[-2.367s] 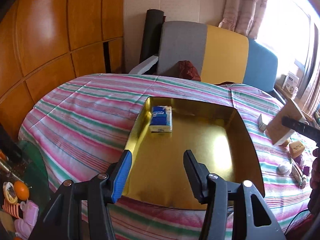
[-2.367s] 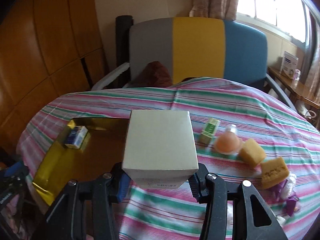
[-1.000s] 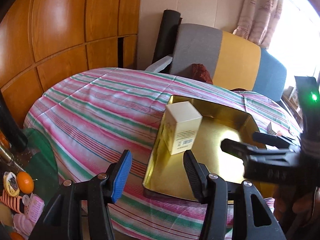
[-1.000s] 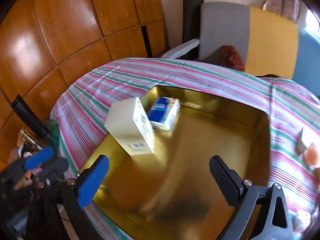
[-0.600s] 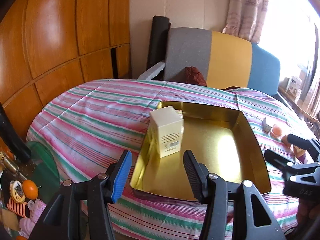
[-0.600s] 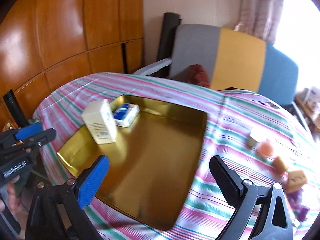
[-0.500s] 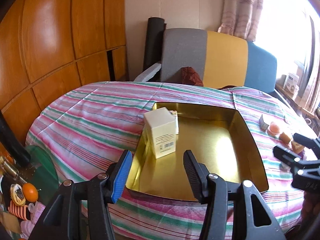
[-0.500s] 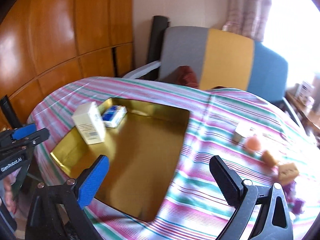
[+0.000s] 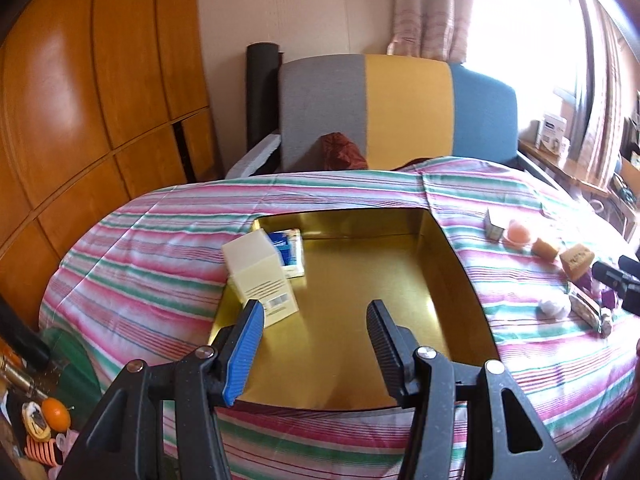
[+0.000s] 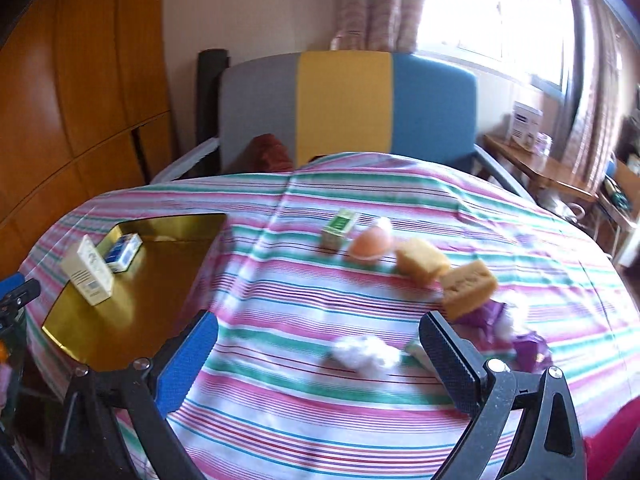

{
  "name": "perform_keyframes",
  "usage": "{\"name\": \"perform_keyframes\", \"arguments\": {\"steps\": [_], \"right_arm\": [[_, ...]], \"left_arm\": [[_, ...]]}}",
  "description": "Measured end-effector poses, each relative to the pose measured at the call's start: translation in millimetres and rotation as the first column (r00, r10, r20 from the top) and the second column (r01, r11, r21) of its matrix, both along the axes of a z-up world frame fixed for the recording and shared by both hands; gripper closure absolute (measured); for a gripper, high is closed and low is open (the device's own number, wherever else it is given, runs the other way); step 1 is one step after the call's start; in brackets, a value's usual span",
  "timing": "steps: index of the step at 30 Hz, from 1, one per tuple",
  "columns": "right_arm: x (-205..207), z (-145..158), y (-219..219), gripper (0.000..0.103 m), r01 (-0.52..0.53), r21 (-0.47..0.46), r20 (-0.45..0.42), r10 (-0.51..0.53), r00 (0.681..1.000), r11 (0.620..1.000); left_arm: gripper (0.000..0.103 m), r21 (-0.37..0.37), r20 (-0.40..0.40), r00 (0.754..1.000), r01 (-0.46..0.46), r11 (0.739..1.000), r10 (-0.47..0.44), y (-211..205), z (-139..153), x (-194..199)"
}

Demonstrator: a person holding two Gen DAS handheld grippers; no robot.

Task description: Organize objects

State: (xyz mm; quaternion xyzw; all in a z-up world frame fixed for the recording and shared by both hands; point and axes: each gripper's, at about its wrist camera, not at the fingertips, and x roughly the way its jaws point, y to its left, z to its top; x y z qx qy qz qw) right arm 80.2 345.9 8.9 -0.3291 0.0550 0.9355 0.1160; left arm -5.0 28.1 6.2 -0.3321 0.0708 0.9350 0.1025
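Two boxes sit inside the gold tray (image 9: 448, 264) on the striped counter (image 9: 160, 264): a cream box (image 9: 260, 276) standing upright at the tray's left wall, with a blue packet (image 9: 290, 250) lying flat just behind it. The left gripper (image 9: 314, 332) hangs over the tray's near end, fingers apart and empty. Right of the tray, the right gripper (image 10: 320, 346) has its fingers wide apart over a white tuft (image 10: 366, 354), with two yellow sponges (image 10: 444, 270), a peach ball (image 10: 370, 246) and a small green box (image 10: 340, 228) beyond.
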Motion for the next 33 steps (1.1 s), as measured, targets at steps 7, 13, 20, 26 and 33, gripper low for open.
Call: {"name": "perform_keyframes", "arguments": {"steps": [7, 13, 20, 26, 33], "right_arm": [[23, -2, 63, 0.001, 0.147, -0.041, -0.006, -0.147, 0.989, 0.988], [38, -5, 100, 0.001, 0.232, -0.074, -0.02, -0.234, 0.972, 0.97], [48, -13, 130, 0.001, 0.295, -0.12, -0.03, -0.3, 0.953, 0.948], [61, -24, 151, 0.001, 0.336, -0.173, -0.03, -0.346, 0.938, 0.926], [66, -33, 163, 0.0, 0.344, -0.237, -0.033, -0.362, 0.932, 0.908]], "left_arm": [[0.049, -0.032, -0.002, 0.997, 0.078, 0.996, -0.078, 35, 1, 4], [0.049, -0.059, -0.009, 0.99, 0.143, 0.988, -0.144, 63, 3, 9], [0.049, -0.076, 0.003, 0.973, 0.231, 0.97, -0.231, 98, 4, 11], [0.049, -0.097, 0.009, 0.954, 0.298, 0.949, -0.299, 130, 3, 14], [0.049, -0.117, 0.024, 0.932, 0.363, 0.924, -0.363, 165, -4, 16]]}}
